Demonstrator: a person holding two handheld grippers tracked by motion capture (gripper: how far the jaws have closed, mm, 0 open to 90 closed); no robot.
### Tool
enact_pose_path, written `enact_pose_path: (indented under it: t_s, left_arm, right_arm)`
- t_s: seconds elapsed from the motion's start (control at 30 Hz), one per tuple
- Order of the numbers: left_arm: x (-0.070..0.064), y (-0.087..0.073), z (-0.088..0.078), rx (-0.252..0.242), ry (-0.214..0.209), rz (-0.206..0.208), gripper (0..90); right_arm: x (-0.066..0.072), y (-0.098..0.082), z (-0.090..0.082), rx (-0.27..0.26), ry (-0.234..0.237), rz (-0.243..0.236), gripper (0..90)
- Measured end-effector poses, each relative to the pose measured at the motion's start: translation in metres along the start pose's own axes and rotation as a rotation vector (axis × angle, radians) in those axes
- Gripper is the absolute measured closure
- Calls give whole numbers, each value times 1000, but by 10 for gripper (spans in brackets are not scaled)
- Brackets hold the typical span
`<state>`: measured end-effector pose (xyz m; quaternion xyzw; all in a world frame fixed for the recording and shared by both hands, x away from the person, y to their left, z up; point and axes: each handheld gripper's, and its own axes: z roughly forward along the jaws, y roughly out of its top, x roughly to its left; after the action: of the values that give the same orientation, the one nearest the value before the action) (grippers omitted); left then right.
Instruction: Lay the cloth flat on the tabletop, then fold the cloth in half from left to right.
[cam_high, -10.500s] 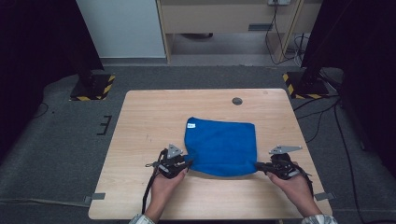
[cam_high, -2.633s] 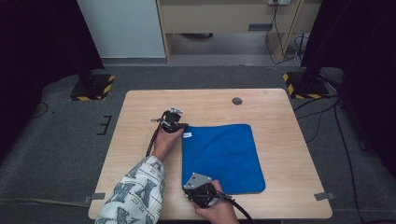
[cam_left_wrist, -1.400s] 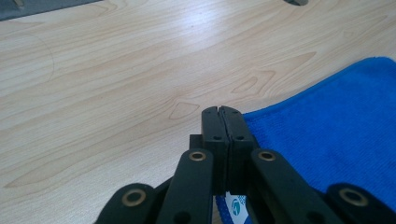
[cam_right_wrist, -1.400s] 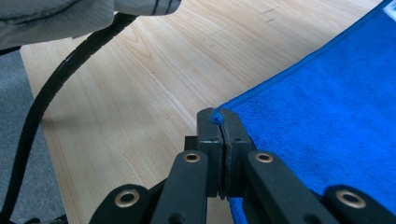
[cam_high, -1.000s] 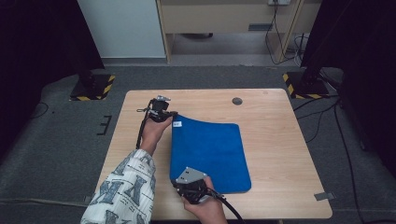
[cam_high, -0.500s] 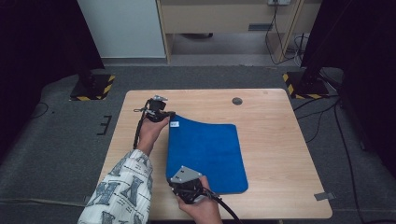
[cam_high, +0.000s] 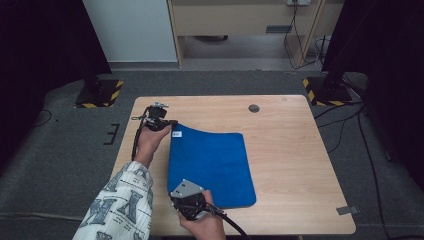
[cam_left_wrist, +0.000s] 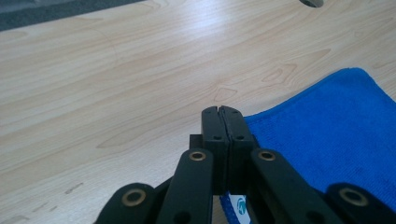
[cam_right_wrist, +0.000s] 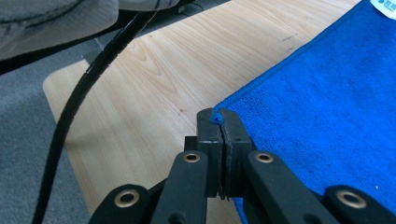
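In the high view, a blue cloth (cam_high: 212, 167) lies flat on the wooden worktop (cam_high: 290, 150), left of the middle, its long sides running from far to near. A small white label (cam_high: 176, 134) sits at its far left corner. The left hand-held gripper (cam_high: 159, 118) is at that far left corner, held by a hand (cam_high: 150, 141) whose patterned sleeve (cam_high: 120, 205) comes up from the near left edge. The right hand-held gripper (cam_high: 189, 200) is at the near left corner of the cloth, with a grey plate on top and a black cable (cam_high: 231, 226) trailing off toward the near edge. A small dark round disc (cam_high: 254, 108) is set in the worktop near the far edge, well apart from the cloth.

In the left gripper view, the two black jaws of the left hand-held gripper (cam_left_wrist: 223, 116) are pressed together, with the edge of the cloth (cam_left_wrist: 336, 135) running into them and the white label (cam_left_wrist: 239, 204) showing just below. The cloth spreads to the right over the pale wood.

In the right gripper view, the jaws of the right hand-held gripper (cam_right_wrist: 216, 117) are pressed together as well, and a small tuft of the blue corner pokes out between their tips. The cloth (cam_right_wrist: 327, 112) stretches away to the right. The cable (cam_right_wrist: 93, 79) crosses the left side of the view above the worktop's rounded corner and the grey floor (cam_right_wrist: 28, 140).
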<state>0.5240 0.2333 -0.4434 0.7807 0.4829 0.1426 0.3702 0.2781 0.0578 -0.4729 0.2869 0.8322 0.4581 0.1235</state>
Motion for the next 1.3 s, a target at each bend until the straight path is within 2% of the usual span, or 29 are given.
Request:
enact_pose_path:
  t_s: [0.23,0.5,0.63,0.73,0.87,1.03,1.17,1.3]
  left_arm:
    - [3,-3,-3,-1,-1,-7,890]
    - [7,-4,-4,-3,-1,-17,890]
    - [11,-5,-11,-7,20,-21,890]
    - [10,-4,-16,-17,28,-30,890]
    - [-8,1,-11,-24,6,-15,889]
    - [-35,11,15,-5,-6,4,889]
    - [-49,17,32,5,-15,-4,889]
    - [-59,23,42,-4,-32,-12,889]
  right_arm:
    - [2,0,3,-4,21,31,886]
    - [3,2,6,-5,31,34,886]
    - [6,5,8,-10,40,47,887]
    - [10,10,7,-41,59,67,887]
    - [1,6,-6,-63,41,98,887]
    - [-19,-7,-20,-65,15,150,887]
    - [-31,-21,-31,-60,0,181,887]
    - [-45,-35,-44,-50,-22,192,888]
